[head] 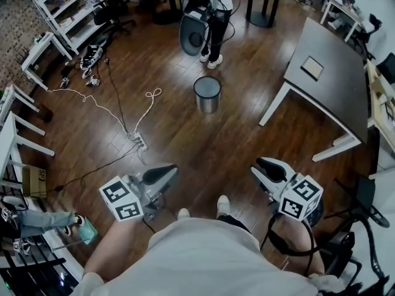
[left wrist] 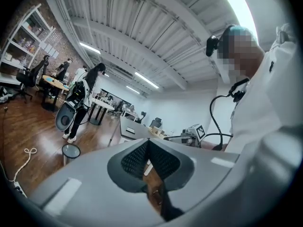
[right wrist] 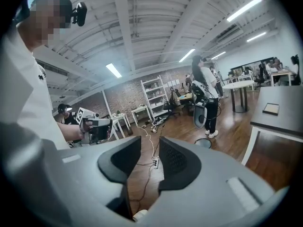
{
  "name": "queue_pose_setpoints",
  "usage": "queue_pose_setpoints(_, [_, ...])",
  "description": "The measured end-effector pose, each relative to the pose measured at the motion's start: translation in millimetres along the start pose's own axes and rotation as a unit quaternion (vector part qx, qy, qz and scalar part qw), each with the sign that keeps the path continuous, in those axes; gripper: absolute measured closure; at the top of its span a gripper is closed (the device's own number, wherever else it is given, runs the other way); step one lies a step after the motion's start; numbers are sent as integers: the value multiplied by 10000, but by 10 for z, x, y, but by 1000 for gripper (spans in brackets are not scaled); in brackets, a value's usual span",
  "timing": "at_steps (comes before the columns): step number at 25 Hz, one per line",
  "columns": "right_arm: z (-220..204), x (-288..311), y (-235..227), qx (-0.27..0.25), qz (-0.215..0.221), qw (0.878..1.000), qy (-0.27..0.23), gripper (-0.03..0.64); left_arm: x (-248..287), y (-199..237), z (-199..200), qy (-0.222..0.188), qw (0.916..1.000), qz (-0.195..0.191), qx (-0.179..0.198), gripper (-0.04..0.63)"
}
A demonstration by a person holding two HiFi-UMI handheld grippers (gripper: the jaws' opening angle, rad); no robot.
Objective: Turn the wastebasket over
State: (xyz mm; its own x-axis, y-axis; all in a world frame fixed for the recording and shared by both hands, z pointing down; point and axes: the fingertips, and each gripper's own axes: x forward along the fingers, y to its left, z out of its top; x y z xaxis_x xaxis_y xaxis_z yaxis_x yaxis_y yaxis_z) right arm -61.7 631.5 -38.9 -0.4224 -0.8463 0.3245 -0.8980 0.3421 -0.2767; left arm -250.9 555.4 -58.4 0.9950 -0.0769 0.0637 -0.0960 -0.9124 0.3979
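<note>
The wastebasket [head: 207, 94] is a small grey metal bin that stands upright, mouth up, on the wooden floor some way ahead of me. It also shows small in the left gripper view as the wastebasket [left wrist: 71, 151] and in the right gripper view as the wastebasket [right wrist: 205, 142]. My left gripper [head: 162, 174] is held close to my body, well short of the bin, with its jaws shut on nothing [left wrist: 147, 144]. My right gripper [head: 266, 167] is also near my body, and a clear gap shows between its empty pads [right wrist: 150, 157].
A dark table [head: 333, 73] with white legs stands to the right of the bin. A power strip [head: 140, 142] with white and black cables lies on the floor to the left. A person [head: 213, 17] stands beyond the bin beside a chair. Shelves [head: 68, 11] line the far left.
</note>
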Motion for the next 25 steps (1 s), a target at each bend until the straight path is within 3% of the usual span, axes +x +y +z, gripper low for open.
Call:
queue_pose_setpoints(12, [130, 465, 922, -192, -227, 9996, -40, 502, -695, 97, -17, 41, 9992, -393, 11, 595])
queue_pose_setpoints(18, [71, 327, 1066, -74, -457, 9989, -33, 508, -774, -1, -34, 61, 9983, -579, -35, 595])
queue_pose_setpoints(25, [-162, 531, 1219, -51, -565, 9983, 108, 511, -995, 215, -266, 33, 9975, -690, -149, 595])
